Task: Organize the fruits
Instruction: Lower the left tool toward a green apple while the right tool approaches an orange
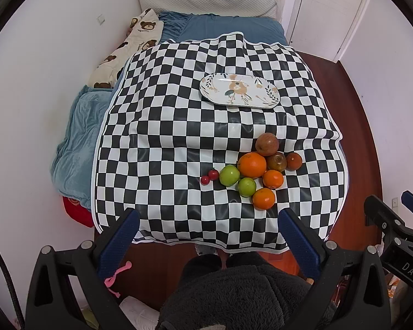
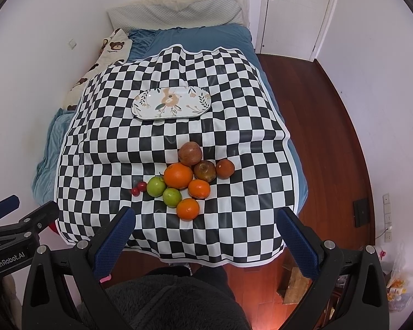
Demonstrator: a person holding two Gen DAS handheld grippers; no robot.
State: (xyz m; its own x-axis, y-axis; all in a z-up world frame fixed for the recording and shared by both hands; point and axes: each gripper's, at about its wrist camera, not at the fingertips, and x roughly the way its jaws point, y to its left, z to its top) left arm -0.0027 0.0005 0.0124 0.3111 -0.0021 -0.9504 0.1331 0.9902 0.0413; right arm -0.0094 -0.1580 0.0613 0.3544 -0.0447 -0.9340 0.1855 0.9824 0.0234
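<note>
The bed (image 1: 223, 27) carries a black-and-white checkered cloth (image 1: 157, 143), and on the far middle of that cloth lies an oval floral plate (image 1: 214, 93) with nothing on it, so by my reading the sorting has not begun: every fruit is yet to be moved. The fruits sit bunched together on the near right part of the cloth, well apart from the plate: a reddish apple (image 1: 266, 144) farthest, a big orange (image 1: 252, 165) touching it, two dark brownish fruits (image 1: 277, 161) to the right, two smaller oranges (image 1: 263, 198) nearest, two green apples (image 1: 229, 175) to the left, and smallest, a pair of red cherry-like fruits (image 1: 209, 177) at the left end. The left claw (image 1: 206, 233) and the right claw (image 2: 206, 233) both hang over the near edge of the cloth, jaws spread wide, gripping nothing. The left view shows a red item on the floor left of the bed; the right view alone shows the wall sockets (image 2: 387, 214) and more wooden floor on the right.
</note>
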